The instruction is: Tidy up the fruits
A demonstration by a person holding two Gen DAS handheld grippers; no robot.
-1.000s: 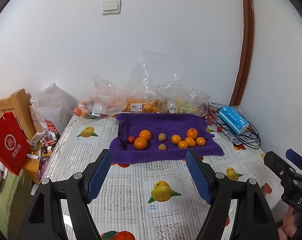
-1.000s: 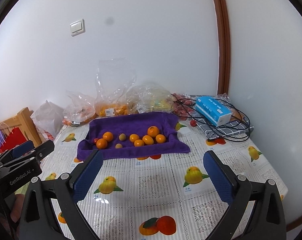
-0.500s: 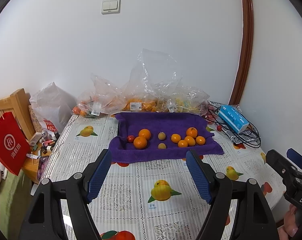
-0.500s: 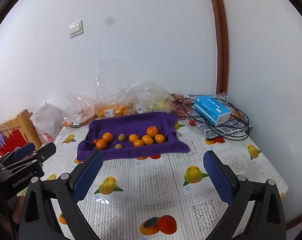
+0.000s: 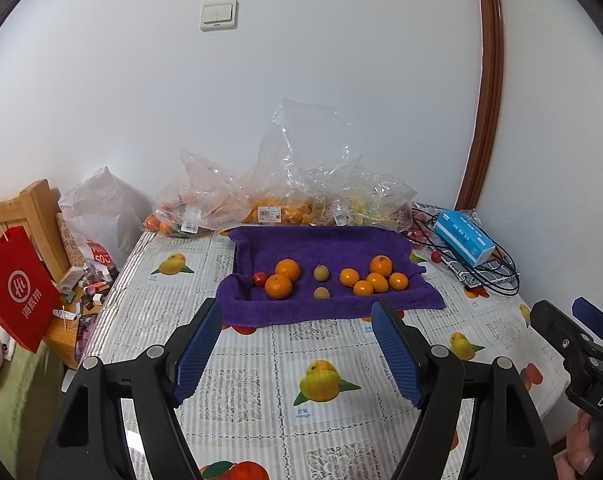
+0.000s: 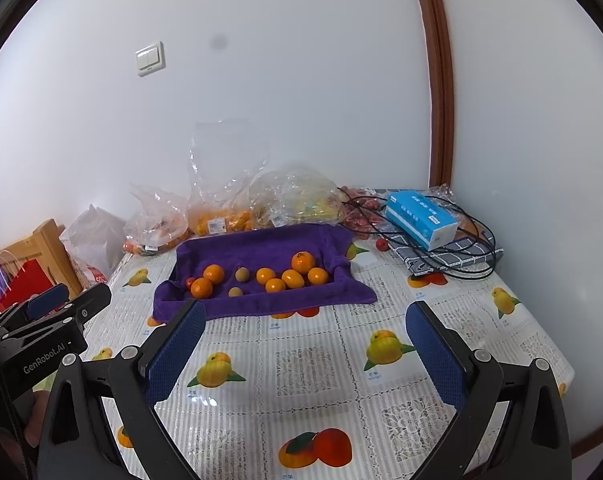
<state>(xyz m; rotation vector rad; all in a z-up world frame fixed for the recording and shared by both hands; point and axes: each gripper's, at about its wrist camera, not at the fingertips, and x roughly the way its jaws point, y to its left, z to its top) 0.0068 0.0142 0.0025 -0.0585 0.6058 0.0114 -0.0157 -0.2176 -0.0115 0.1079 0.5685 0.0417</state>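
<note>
While both my left hand-held gripper and right hand-held gripper hover released over the worktop's near edge, oranges sit on the purple towel toward its far edge.

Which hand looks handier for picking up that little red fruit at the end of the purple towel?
Probably the left. The red fruit lies at the towel's left end, nearer the left hand-held gripper. The right hand-held gripper sits further right. Both are open, empty and short of the towel.

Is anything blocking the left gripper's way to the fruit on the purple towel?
Nothing visible. The left gripper is open above bare tablecloth, and only the towel's low front edge lies before the oranges; the plastic bags sit behind.
</note>
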